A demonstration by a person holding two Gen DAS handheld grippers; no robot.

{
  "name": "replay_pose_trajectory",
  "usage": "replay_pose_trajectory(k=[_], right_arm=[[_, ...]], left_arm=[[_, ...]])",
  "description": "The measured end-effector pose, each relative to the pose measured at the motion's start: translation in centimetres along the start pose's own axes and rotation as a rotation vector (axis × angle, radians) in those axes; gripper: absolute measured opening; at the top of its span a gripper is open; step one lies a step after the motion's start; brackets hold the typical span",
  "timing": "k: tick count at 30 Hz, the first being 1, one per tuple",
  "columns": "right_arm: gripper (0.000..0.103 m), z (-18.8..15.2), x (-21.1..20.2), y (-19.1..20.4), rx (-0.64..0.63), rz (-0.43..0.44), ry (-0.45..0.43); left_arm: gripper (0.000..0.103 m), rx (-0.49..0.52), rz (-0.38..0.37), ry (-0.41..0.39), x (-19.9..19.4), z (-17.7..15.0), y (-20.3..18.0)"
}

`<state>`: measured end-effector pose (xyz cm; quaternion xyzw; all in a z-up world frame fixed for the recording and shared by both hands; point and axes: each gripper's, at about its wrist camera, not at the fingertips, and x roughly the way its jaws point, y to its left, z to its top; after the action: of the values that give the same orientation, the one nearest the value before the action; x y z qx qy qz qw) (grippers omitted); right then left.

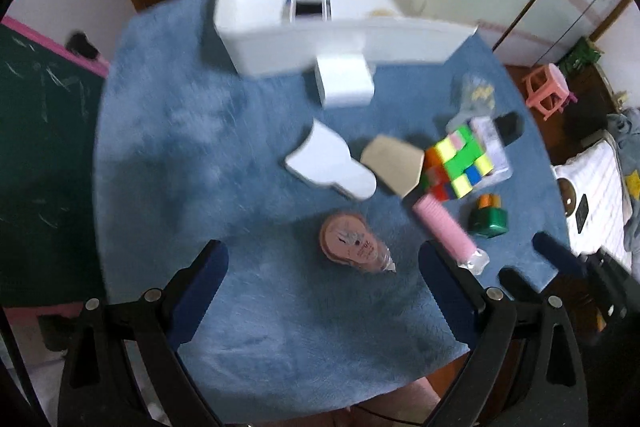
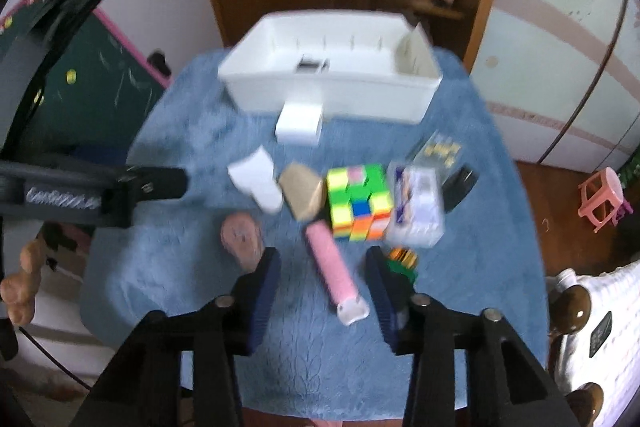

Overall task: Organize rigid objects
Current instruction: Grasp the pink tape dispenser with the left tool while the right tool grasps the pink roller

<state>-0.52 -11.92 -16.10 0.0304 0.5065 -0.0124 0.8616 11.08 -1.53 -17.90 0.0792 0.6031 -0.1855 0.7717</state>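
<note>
My left gripper hangs open over the blue cloth, with a pinkish-brown round dispenser lying ahead between its fingers, untouched. My right gripper is open around a pink tube. There are gaps on both sides, so the pads do not press on it. Beyond the tube are a colour cube, a tan card piece, a flat white piece, a clear plastic box and a green and orange item. A white bin stands at the far edge, with a small white box in front of it.
A black object and a clear bag with yellow bits lie at the right. The blue cloth covers a round table. A green chalkboard stands on the left, a pink stool and a white bed on the right.
</note>
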Motion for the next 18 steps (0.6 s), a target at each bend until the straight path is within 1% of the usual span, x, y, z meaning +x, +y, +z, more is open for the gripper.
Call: replay_pose_trajectory(k=[3, 7, 9, 14, 18], right_arm=[[0.040, -1.2, 2.2, 0.4, -0.039, -0.007, 0.031], [0.040, -1.9, 4.4, 0.8, -0.115, -0.059, 0.040], [0.040, -2.0, 5.2, 0.7, -0.144, -0.076, 0.044], [0.040, -1.7, 6.8, 0.3, -0.183, -0.083, 0.061], [0.040, -1.6, 8.2, 0.0, -0.225, -0.085, 0.090]], left_arm=[[0.097, -0.060, -0.012, 0.067, 3.0, 0.3, 0.3], [0.097, -0.147, 0.001, 0.129, 6.1, 0.6, 0.8], [0.097, -0.191, -0.006, 0.150, 7.0, 0.7, 1.0], [0.097, -0.243, -0.011, 0.169, 8.3, 0.4, 1.0], [0.097, -0.287, -0.022, 0.217, 9.6, -0.5, 0.9]])
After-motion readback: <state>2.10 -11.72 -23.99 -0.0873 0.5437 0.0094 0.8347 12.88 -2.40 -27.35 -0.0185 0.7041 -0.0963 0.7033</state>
